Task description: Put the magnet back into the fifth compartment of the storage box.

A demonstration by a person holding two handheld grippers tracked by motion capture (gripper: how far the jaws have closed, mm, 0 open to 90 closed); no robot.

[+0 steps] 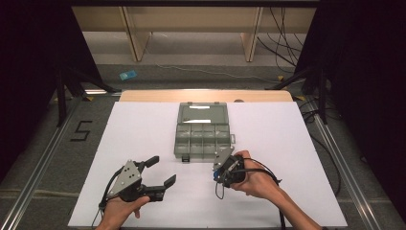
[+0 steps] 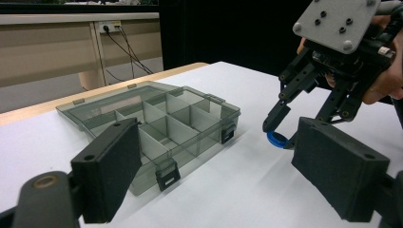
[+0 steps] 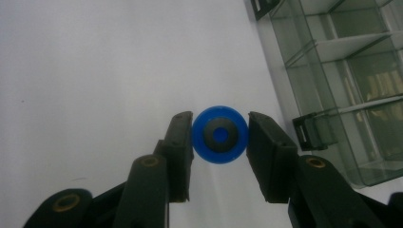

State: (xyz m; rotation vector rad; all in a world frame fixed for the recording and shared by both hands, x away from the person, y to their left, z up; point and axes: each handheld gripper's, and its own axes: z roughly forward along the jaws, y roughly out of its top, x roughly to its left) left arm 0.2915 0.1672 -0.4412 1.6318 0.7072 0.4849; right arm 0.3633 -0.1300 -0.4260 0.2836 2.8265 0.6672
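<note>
Nearest the person, on the white bench [image 1: 143, 129], the left hand-held gripper [image 1: 160, 172] is resting with its jaws standing wide and nothing between them. Just beyond, the right hand-held gripper [image 3: 219, 142] is pinching a small blue disc [image 3: 220, 134] against the bench surface, just beside the front latches of the open compartment box [image 1: 203, 136]. Judging from this, the pick is being finished: the grip is looking centred, so lifting straight up before carrying over the box's front wall is the safe way, since a thin round piece is liable to slip or tip if dragged sideways.
</note>
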